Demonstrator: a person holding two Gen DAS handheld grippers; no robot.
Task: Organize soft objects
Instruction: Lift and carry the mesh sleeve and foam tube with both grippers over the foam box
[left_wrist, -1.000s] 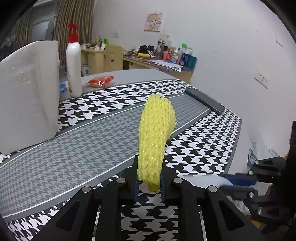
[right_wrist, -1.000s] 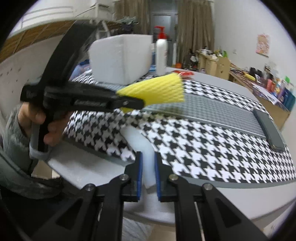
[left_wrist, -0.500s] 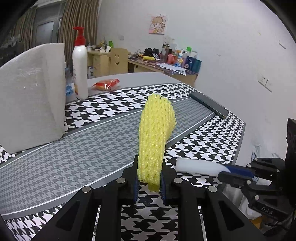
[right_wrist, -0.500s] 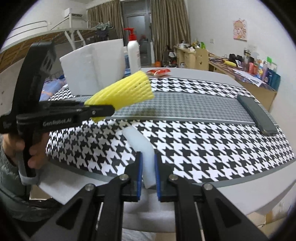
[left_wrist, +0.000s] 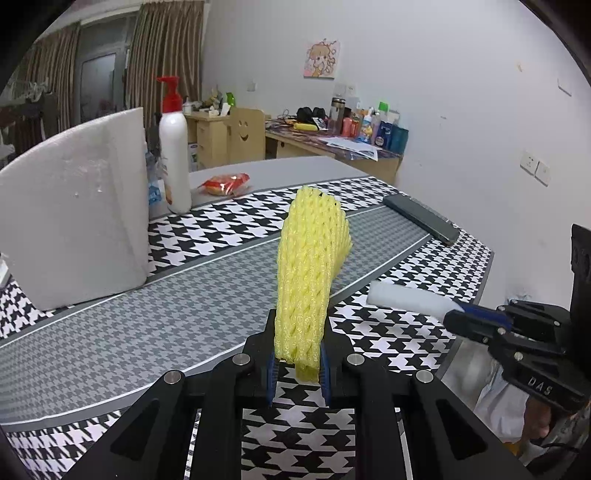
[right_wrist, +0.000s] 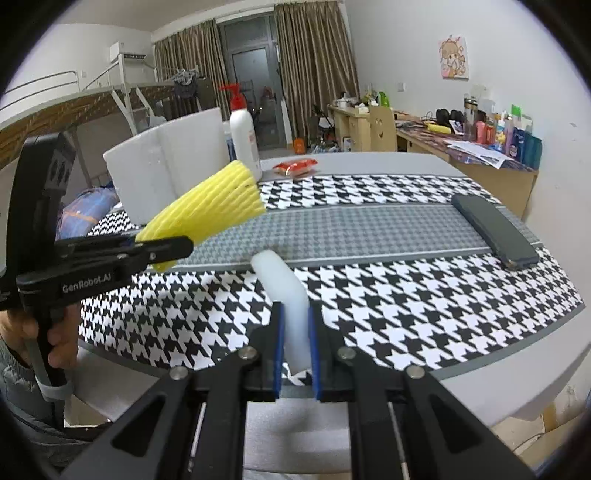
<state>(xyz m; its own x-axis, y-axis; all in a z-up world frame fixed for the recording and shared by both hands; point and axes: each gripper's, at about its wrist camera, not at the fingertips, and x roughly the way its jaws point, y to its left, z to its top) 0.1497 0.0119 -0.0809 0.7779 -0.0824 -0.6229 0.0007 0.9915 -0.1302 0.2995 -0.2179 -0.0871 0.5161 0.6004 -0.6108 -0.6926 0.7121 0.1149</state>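
My left gripper (left_wrist: 297, 373) pinches the yellow foam net (left_wrist: 312, 273), my right gripper (right_wrist: 295, 354) pinches the white foam strip (right_wrist: 286, 291) above the houndstooth cloth (right_wrist: 406, 295); both lower ends are hidden between the pads.

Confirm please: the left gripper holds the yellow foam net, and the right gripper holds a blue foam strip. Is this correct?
Not quite. In the right wrist view, the foam strip held by the right gripper is white; only the pads are blue. The left gripper does hold the yellow foam net.

The foam net (left_wrist: 310, 273) sticks out ahead of the left jaws; the big foam block (left_wrist: 74, 221) sits on the counter (left_wrist: 110, 332) to their left.
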